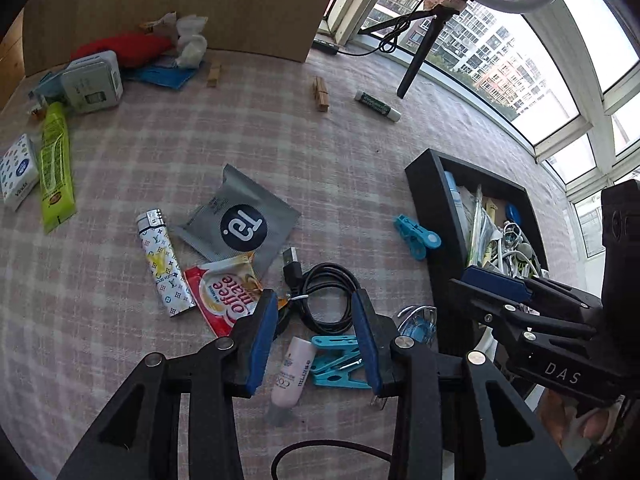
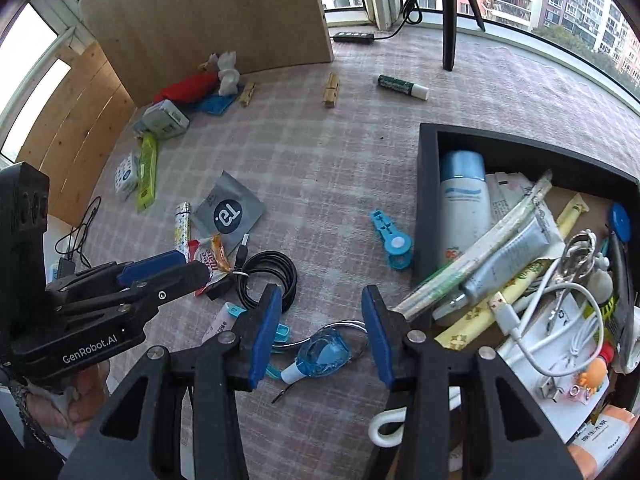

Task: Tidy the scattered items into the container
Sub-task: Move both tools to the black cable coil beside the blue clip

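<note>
both tongs, left [image 1: 316, 328] and right [image 2: 318, 328], are spread, holding nothing. the coiled black cable [image 1: 326, 298] lies at 9 o'clock from the box [image 2: 426, 200] — light, floppy; pinch its tied middle.

- My right gripper [image 2: 320, 328] points down at the checked cloth [image 2: 320, 168], its blue pads apart with nothing pressed between them.
- The black container [image 2: 426, 200] is my landmark; my right-hand finger overlaps its near left corner.
- Inside the container lie a white bottle with a blue cap [image 2: 464, 196], a grey tube [image 2: 508, 256] and a white cable [image 2: 560, 320].
- Just left of the container lies a blue clip [image 2: 394, 244].
- Further left of it, a coiled black cable [image 2: 268, 276].
- My left gripper [image 2: 168, 270] reaches in well left of the container.
</note>
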A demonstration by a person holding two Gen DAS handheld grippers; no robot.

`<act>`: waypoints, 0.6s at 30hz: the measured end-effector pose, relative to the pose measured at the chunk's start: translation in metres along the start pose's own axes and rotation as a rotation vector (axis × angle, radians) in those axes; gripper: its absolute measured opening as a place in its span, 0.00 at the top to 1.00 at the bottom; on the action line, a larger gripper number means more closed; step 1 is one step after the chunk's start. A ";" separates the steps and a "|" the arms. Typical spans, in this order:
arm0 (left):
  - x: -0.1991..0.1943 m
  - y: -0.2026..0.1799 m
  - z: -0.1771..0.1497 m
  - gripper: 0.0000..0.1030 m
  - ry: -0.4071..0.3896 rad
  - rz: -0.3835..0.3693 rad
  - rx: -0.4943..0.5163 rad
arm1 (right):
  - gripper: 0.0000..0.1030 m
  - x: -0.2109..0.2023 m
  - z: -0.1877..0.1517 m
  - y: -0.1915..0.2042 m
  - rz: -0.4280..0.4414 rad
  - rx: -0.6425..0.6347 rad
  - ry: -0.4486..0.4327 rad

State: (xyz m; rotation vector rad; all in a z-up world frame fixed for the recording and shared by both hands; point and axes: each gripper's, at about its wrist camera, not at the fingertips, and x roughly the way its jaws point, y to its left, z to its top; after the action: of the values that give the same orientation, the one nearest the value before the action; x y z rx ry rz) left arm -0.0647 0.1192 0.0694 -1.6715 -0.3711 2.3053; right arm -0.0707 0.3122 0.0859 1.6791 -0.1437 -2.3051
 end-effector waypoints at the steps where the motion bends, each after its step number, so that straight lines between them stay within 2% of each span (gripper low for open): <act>1: 0.002 0.003 -0.002 0.69 0.009 -0.007 -0.006 | 0.60 0.006 0.001 0.003 -0.003 -0.002 0.012; 8: 0.020 0.014 -0.014 0.71 0.082 -0.028 -0.021 | 0.61 0.040 0.004 0.010 -0.008 0.027 0.077; 18: 0.040 0.022 -0.010 0.71 0.104 0.004 -0.051 | 0.63 0.066 0.010 0.011 -0.021 0.068 0.106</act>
State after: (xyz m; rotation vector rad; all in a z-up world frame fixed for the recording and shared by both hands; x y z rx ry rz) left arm -0.0683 0.1137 0.0231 -1.8088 -0.4074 2.2185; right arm -0.0970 0.2820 0.0318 1.8399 -0.1847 -2.2442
